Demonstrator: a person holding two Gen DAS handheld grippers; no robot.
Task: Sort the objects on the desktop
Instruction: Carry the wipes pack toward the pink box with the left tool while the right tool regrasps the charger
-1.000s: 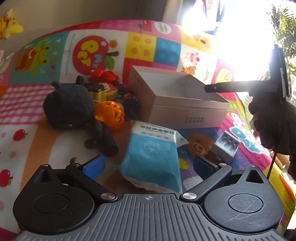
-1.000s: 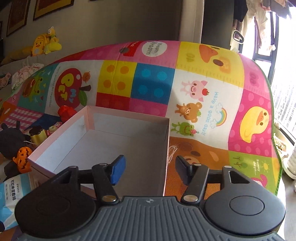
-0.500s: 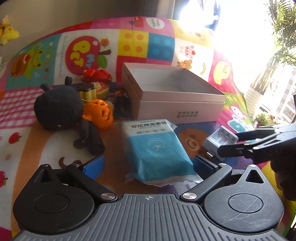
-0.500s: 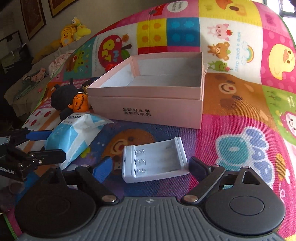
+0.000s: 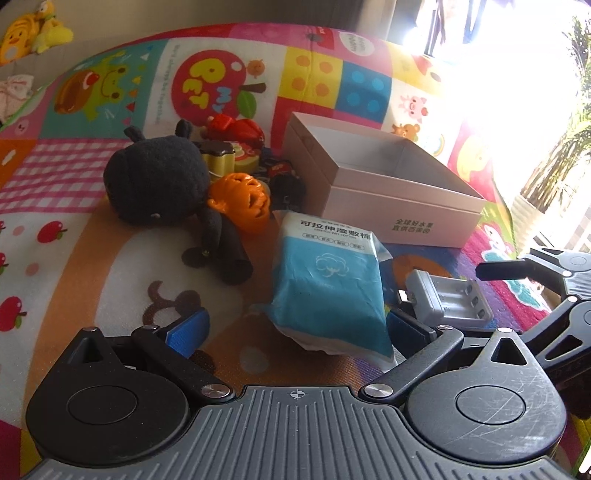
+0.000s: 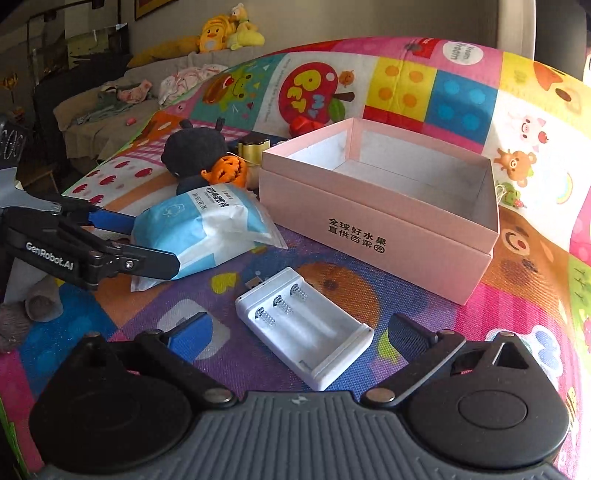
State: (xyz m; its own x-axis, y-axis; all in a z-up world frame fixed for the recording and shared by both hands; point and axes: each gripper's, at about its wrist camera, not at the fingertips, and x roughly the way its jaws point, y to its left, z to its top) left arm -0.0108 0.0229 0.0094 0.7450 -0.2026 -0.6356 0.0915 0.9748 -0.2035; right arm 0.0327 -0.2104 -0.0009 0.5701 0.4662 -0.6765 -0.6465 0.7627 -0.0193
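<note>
A blue and white wipes pack (image 5: pixel 328 288) lies on the play mat between the wide-apart fingers of my left gripper (image 5: pixel 295 328); the pads do not touch it. A white battery charger (image 6: pixel 303 325) lies flat to the right of the pack, in front of the open pink box (image 6: pixel 369 221). My right gripper (image 6: pixel 299 332) straddles the charger with its jaws opening and the pads clear of both sides. In the left wrist view a finger (image 5: pixel 498 268) of the right gripper reaches in beyond the charger (image 5: pixel 447 299).
Left of the box (image 5: pixel 399 218) sit a black plush toy (image 5: pixel 155 184), an orange pumpkin (image 5: pixel 240 201), a yellow tin (image 5: pixel 218 157) and a red toy (image 5: pixel 236 127). The colourful mat (image 6: pixel 461 314) covers the floor. A sofa with plush toys (image 6: pixel 229 29) stands behind.
The right gripper came down from above the box to the charger and its jaws spread wider. The left gripper stayed around the wipes pack, rolling slightly.
</note>
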